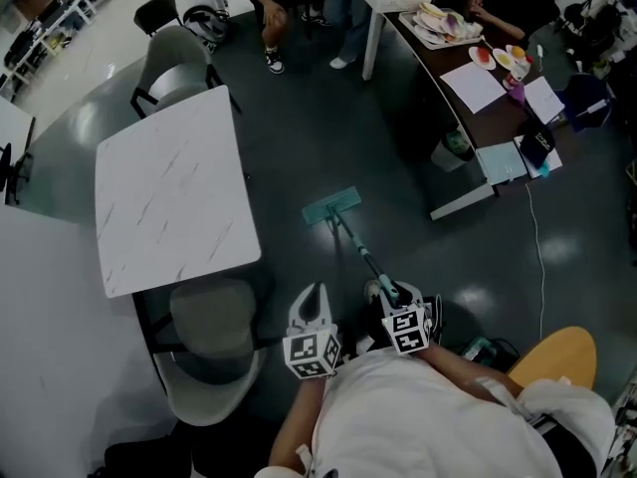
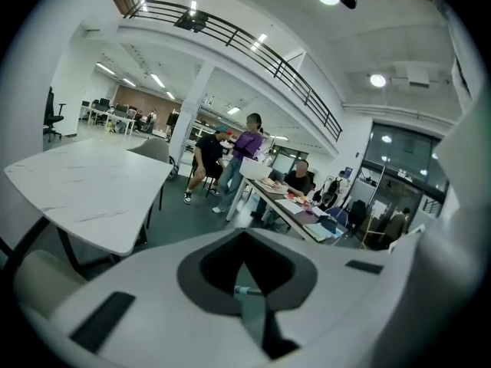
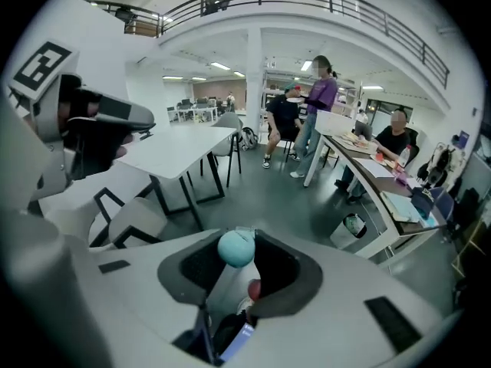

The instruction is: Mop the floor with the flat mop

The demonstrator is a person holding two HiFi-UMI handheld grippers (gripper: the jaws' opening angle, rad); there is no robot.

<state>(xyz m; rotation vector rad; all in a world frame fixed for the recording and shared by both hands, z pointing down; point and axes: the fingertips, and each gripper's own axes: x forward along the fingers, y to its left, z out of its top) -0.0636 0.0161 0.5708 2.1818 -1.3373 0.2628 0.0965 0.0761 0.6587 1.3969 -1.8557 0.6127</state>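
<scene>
The flat mop has a teal head [image 1: 331, 205] lying on the dark floor, and its handle [image 1: 360, 252] slants back toward me. My right gripper [image 1: 396, 293] is shut on the top of that handle. In the right gripper view the handle's round teal end [image 3: 235, 248] sits between the jaws of the right gripper [image 3: 234, 261]. My left gripper [image 1: 313, 305] hangs just left of it with its fingers together and holds nothing. From the left gripper view, the left gripper [image 2: 247, 291] shows its jaws meeting, with only a narrow slit between them.
A white marble table [image 1: 174, 187] stands at my left with grey chairs [image 1: 212, 352] at both ends. At the right a long dark desk [image 1: 468, 118] carries papers, with a bin [image 1: 455, 147] beside it. People [image 1: 289, 8] are at the far side. A yellow stool [image 1: 557, 357] and a floor cable [image 1: 538, 252] lie near right.
</scene>
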